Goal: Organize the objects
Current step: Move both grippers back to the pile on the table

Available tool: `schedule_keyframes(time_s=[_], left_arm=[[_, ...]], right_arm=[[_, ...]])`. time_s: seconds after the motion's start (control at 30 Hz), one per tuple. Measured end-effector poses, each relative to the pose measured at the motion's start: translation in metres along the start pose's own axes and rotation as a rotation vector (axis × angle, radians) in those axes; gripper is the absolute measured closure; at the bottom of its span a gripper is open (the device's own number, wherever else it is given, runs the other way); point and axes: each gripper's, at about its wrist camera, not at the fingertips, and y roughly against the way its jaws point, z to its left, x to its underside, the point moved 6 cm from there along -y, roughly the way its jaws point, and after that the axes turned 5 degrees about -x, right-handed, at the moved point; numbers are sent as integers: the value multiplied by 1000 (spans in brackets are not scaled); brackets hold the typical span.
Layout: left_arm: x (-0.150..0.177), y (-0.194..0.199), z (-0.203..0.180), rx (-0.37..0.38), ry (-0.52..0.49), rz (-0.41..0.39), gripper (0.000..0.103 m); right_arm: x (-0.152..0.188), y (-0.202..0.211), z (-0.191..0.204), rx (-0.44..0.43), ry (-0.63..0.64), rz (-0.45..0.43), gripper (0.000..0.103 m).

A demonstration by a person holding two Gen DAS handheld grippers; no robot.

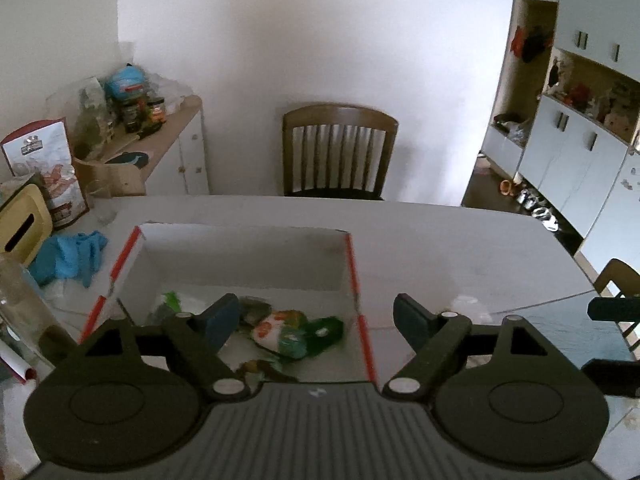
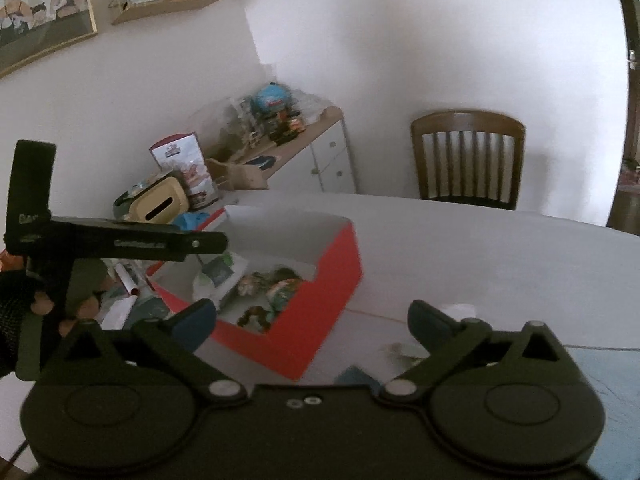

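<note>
Most of the sorting looks done, imo: the red-sided box [image 2: 320, 280] sits mid-frame on the white desk [image 1: 440, 248] w/ several small things already inside – a green-and-orange packet [image 1: 296, 332] near its lower right corner, a white pouch [image 2: 218, 276] toward the left wall, plus darker bits I can't make out. Still outside: blue gloves [image 1: 68, 260] at left of the frame, just beside the box, and some clutter by the yellow tissue holder [image 2: 160, 204]. Low in the right-wrist view a small pale scrap [image 2: 400, 350] lies on the desk, too blurred to name – possibly what's left.

Left gripper [image 1: 316, 320]: fingers spread wide, nothing between them, hanging over the box's near edge – released. Right gripper [image 2: 312, 320]: fingers fully apart, also empty, over the box's red corner. A hand [image 2: 52, 304] at the left edge of that view grips the other tool's handle.
</note>
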Motion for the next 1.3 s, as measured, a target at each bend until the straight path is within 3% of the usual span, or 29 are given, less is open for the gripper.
schedule_keyframes(time_s=[0.33, 0.6, 0.83, 0.97, 1.3], left_arm=[[17, 7, -52, 54, -39, -18, 18], [42, -8, -99, 76, -84, -13, 18], [78, -36, -127, 114, -84, 70, 18], [98, -53, -140, 185, -89, 137, 18], [138, -86, -155, 191, -101, 243, 18]], right_arm=[[28, 47, -59, 122, 19, -9, 1], [63, 54, -89, 175, 18, 44, 1], [91, 42, -104, 193, 30, 93, 1], [107, 29, -109, 181, 46, 137, 2], [143, -15, -112, 138, 118, 236, 7]])
